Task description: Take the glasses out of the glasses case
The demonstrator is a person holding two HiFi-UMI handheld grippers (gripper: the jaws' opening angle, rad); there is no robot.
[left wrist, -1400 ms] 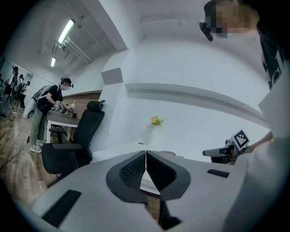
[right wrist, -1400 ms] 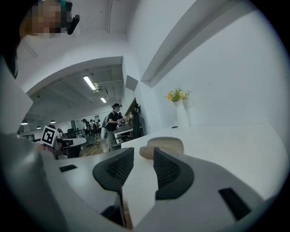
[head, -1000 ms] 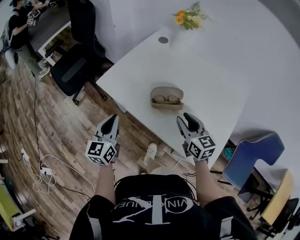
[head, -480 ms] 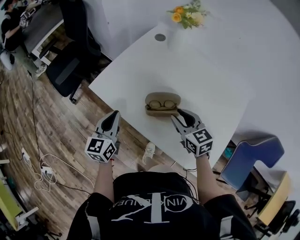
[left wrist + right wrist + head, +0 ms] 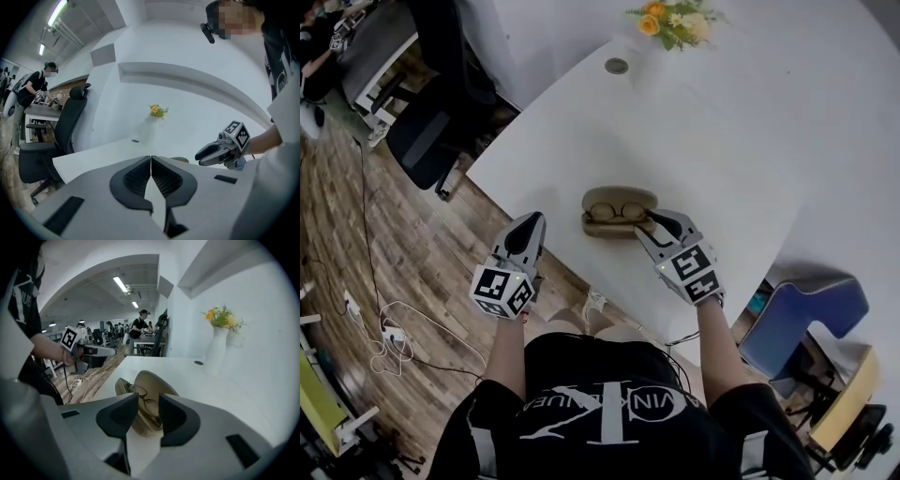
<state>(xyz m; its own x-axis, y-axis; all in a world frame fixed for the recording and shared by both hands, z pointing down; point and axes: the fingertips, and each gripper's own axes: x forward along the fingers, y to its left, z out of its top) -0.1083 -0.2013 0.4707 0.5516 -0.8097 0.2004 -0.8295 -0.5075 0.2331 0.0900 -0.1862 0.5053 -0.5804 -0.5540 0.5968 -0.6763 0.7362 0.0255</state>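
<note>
Head view
- Case: tan oval hard-shell glasses case (image 5: 620,196), lid open, on the white table (image 5: 741,141) near its 6 o'clock edge.
- Glasses: thin-rimmed round-lens glasses (image 5: 615,212), lying inside the case.
- Right gripper (image 5: 655,221): tips at the case's 4 o'clock end.
- Left gripper (image 5: 528,229): at 8 o'clock from the case, apart from it, over the wood floor (image 5: 412,253).

Left gripper view
- Jaws: pressed together, nothing between them.
- Right gripper: visible at 3 o'clock, over the table.

Right gripper view
- Jaws: spread, empty; the case's near end and the glasses show in the gap. Contact cannot be told.
- Vase: white vase of yellow flowers (image 5: 217,348), at 1 o'clock, well apart from the case.
</note>
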